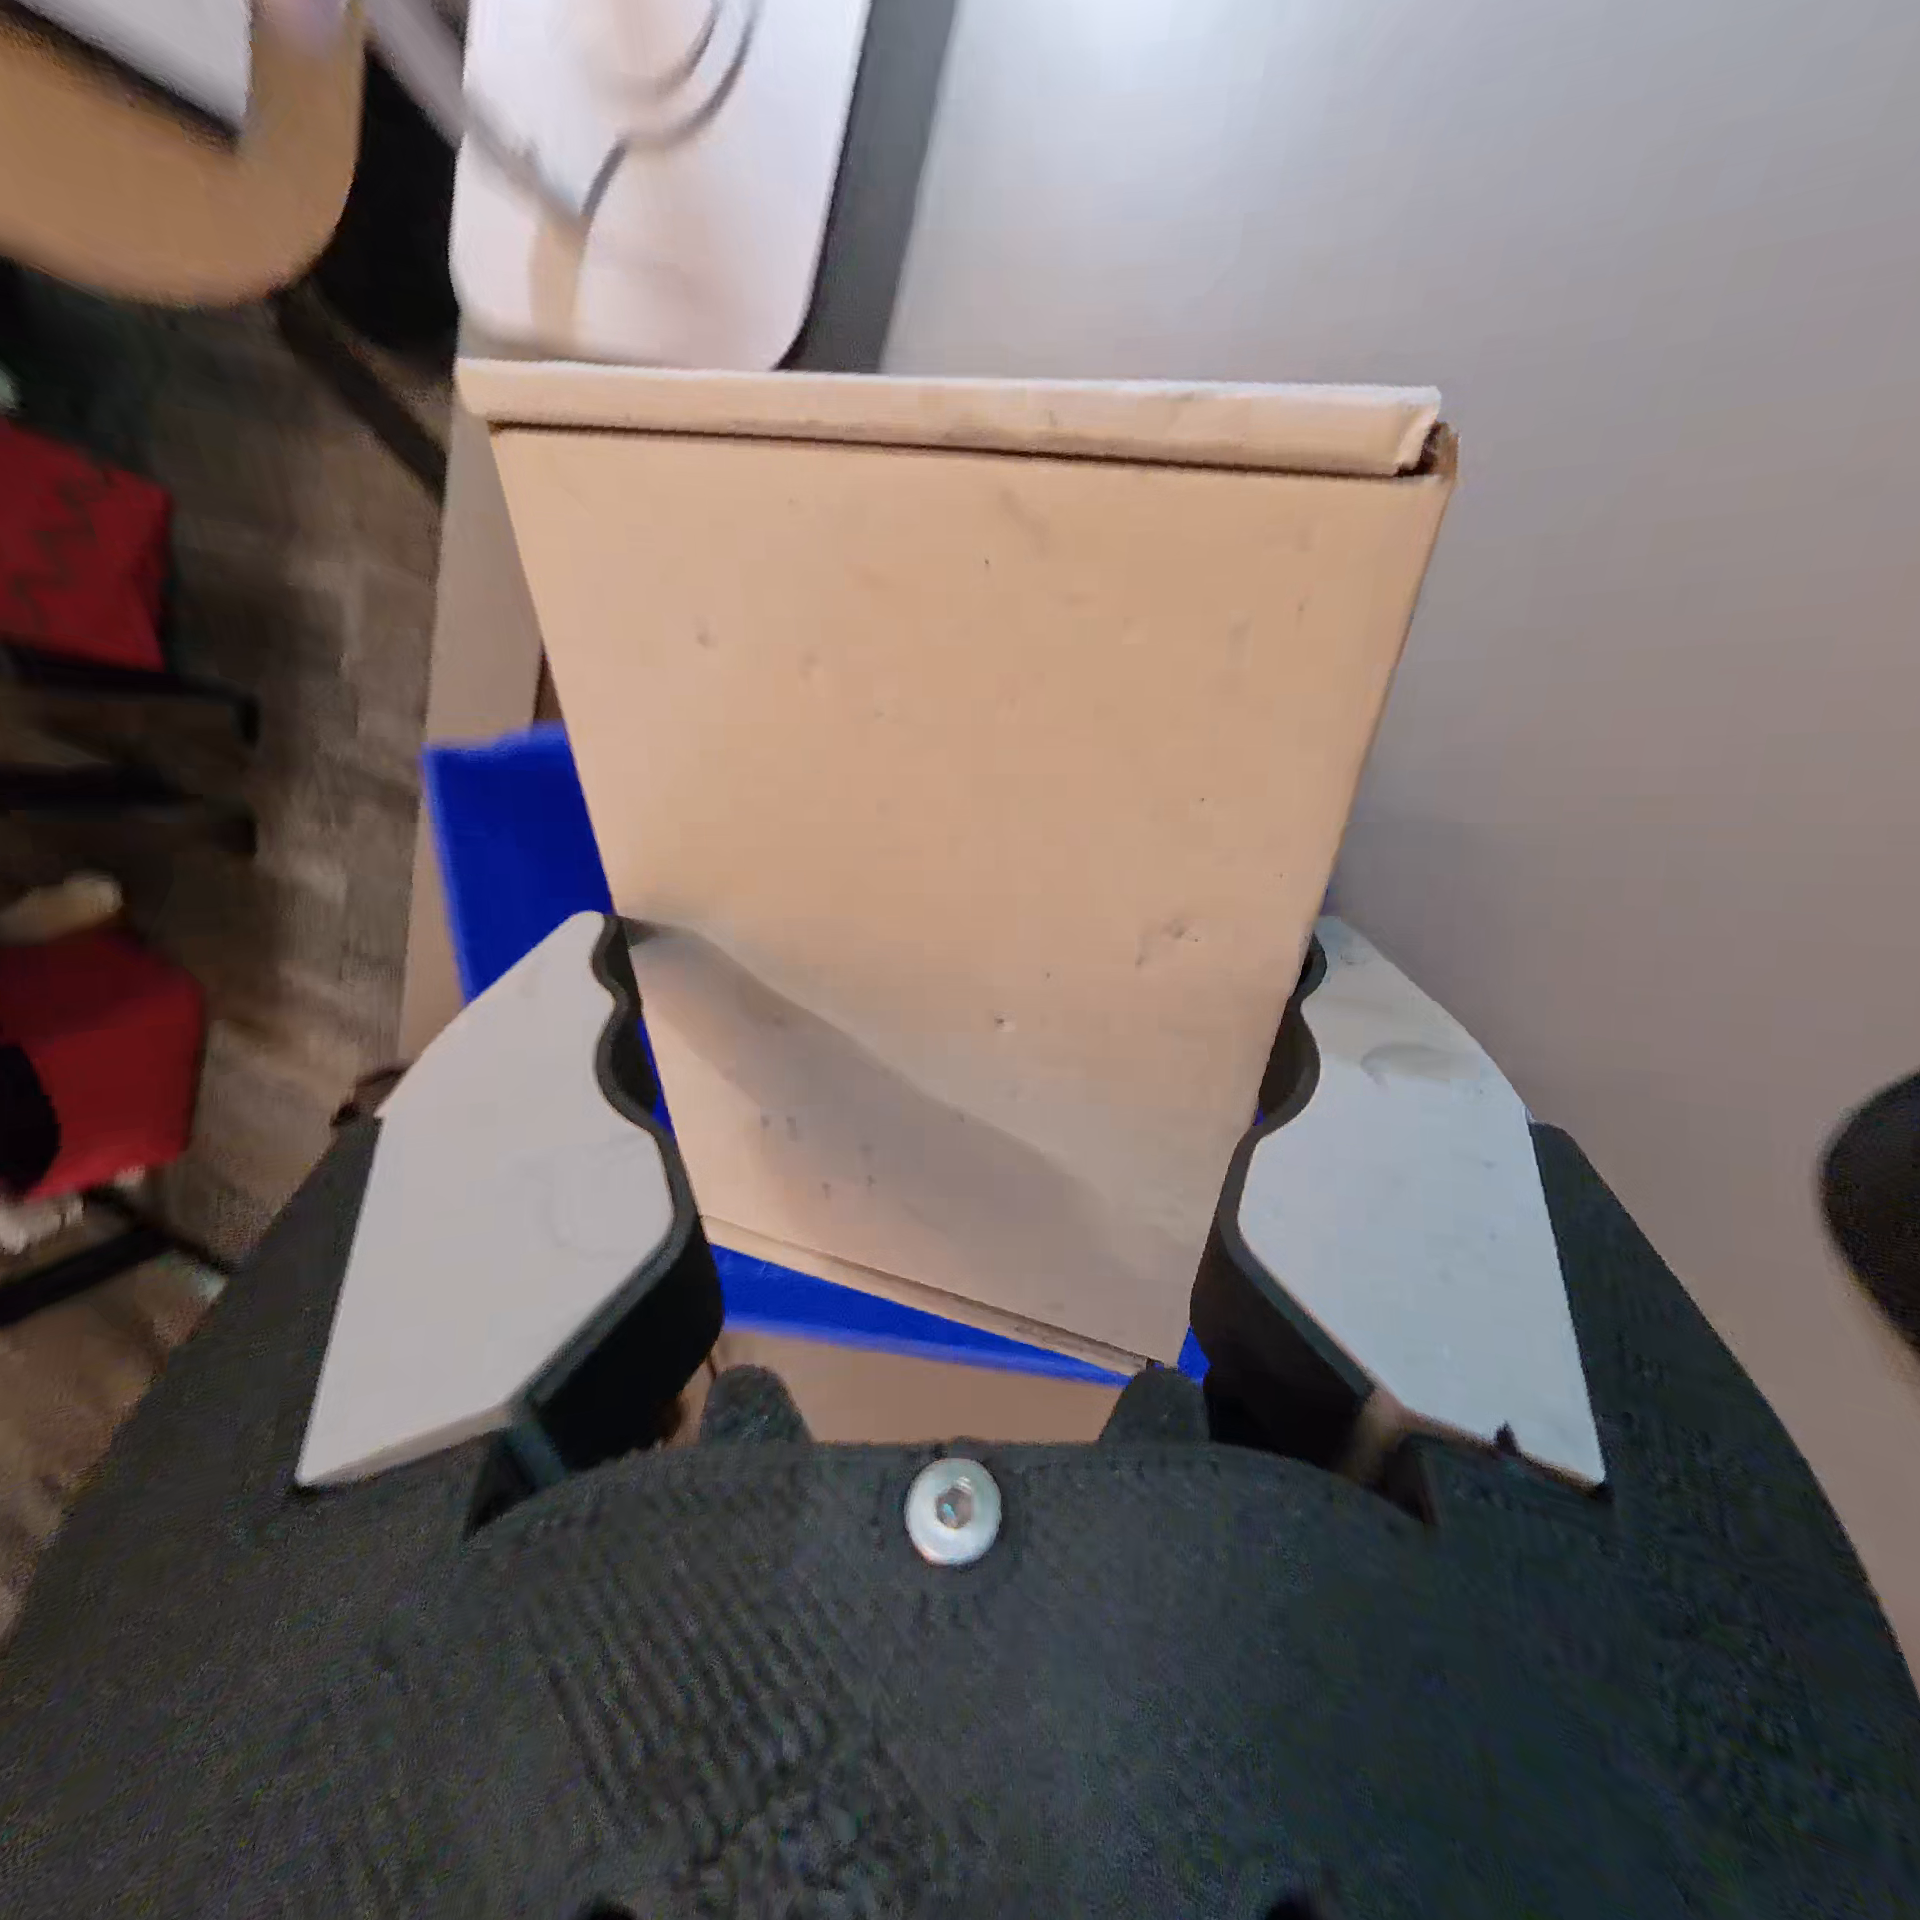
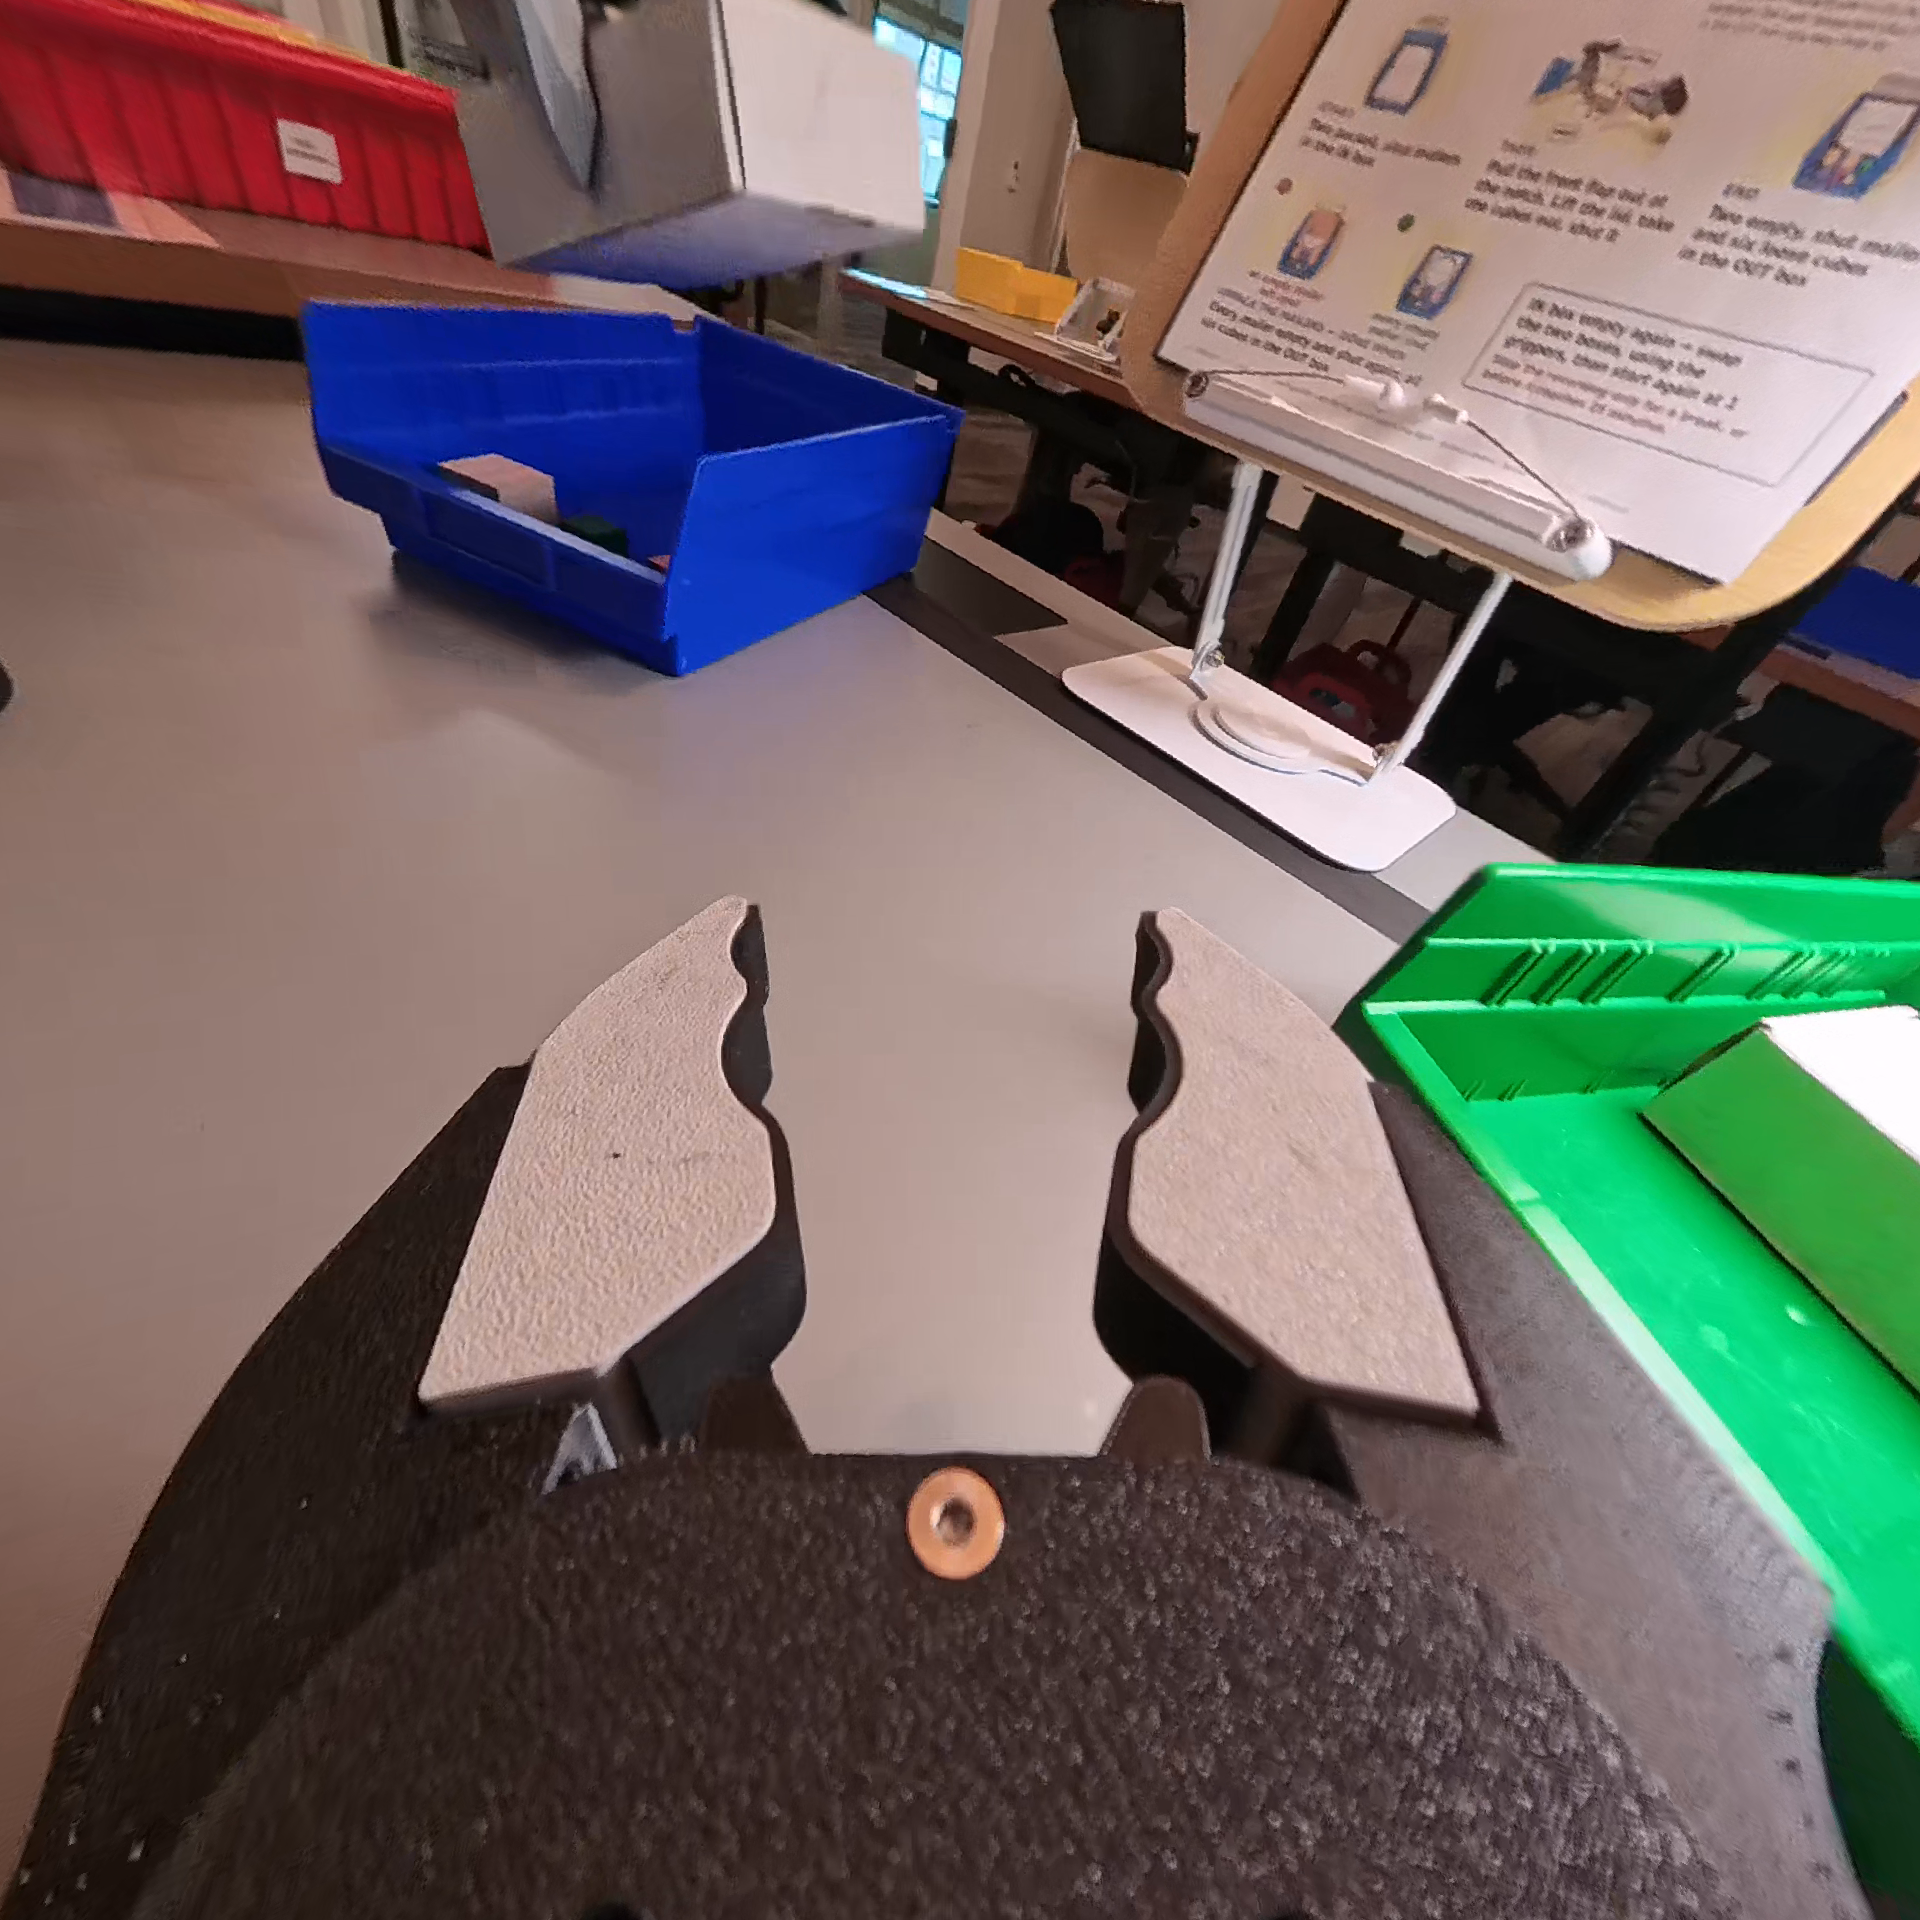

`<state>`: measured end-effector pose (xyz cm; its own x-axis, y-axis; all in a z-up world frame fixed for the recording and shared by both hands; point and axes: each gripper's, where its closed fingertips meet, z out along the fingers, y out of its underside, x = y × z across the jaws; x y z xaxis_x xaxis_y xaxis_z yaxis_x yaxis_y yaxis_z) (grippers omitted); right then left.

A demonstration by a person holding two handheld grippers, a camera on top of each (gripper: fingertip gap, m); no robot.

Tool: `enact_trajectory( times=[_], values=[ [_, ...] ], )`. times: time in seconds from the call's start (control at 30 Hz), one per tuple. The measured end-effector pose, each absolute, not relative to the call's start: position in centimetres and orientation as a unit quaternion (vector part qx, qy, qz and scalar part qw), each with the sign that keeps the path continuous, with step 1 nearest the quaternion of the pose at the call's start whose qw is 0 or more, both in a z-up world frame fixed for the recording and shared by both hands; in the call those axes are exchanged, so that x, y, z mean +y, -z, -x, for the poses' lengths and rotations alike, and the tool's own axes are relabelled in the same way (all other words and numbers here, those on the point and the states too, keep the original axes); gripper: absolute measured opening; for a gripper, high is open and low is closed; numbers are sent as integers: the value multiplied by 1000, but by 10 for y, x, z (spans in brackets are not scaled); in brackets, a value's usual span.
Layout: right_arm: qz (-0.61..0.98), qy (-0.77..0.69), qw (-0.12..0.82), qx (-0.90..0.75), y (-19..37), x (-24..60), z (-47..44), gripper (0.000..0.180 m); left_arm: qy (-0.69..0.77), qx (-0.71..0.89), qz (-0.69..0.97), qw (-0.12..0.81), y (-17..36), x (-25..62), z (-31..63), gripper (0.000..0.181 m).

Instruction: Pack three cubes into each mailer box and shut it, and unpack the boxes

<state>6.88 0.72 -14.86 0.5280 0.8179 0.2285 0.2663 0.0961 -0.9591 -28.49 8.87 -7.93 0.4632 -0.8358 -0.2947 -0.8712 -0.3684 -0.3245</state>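
My left gripper (image 1: 961, 945) is shut on a brown cardboard mailer box (image 1: 977, 727), its fingers pressing both sides. The box is closed and held above a blue bin (image 1: 499, 831). In the right wrist view the same box (image 2: 717, 125) hangs blurred in the air over the blue bin (image 2: 644, 488). That bin holds a brown mailer (image 2: 499, 480) and a green cube (image 2: 597, 532). My right gripper (image 2: 951, 935) is open and empty, low over the grey table (image 2: 416, 883). A green bin (image 2: 1558, 1039) to its right holds a white-faced mailer (image 2: 1829, 1101).
A document stand with an instruction sheet (image 2: 1558, 260) stands on a white base (image 2: 1278, 758) at the table's far edge. A red bin (image 2: 208, 114) sits at the back left. More cardboard (image 1: 468, 623) shows behind the held box in the blue bin. The grippers' ends are close to 40 centimetres from one another.
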Motion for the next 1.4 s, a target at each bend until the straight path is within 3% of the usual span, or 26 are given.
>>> enact_trajectory(
  times=[0.2, 0.63, 0.83, 0.9, 1.0, 1.4],
  values=[
    [606, -213, 595, -483, 147, -14, -44, 71, 33, 610, 755, 239, 82, 26, 170, 116],
    [593, -167, 512, -598, 196, -47, -35, 80, 46, 667, 717, 197, 201, -34, 41, 115],
    [606, -124, 481, -621, 216, -49, -52, 83, 25, 659, 720, 215, 222, -35, 20, 114],
    [606, -130, 475, -625, 218, -53, -51, 83, 24, 654, 719, 234, 224, -35, 14, 100],
    [615, -121, 459, -630, 225, -51, -53, 83, 23, 639, 723, 262, 221, -34, 12, 110],
    [650, -133, 432, -611, 236, -44, -51, 79, 199, 459, 803, 324, 222, -41, 75, 110]
  ],
)
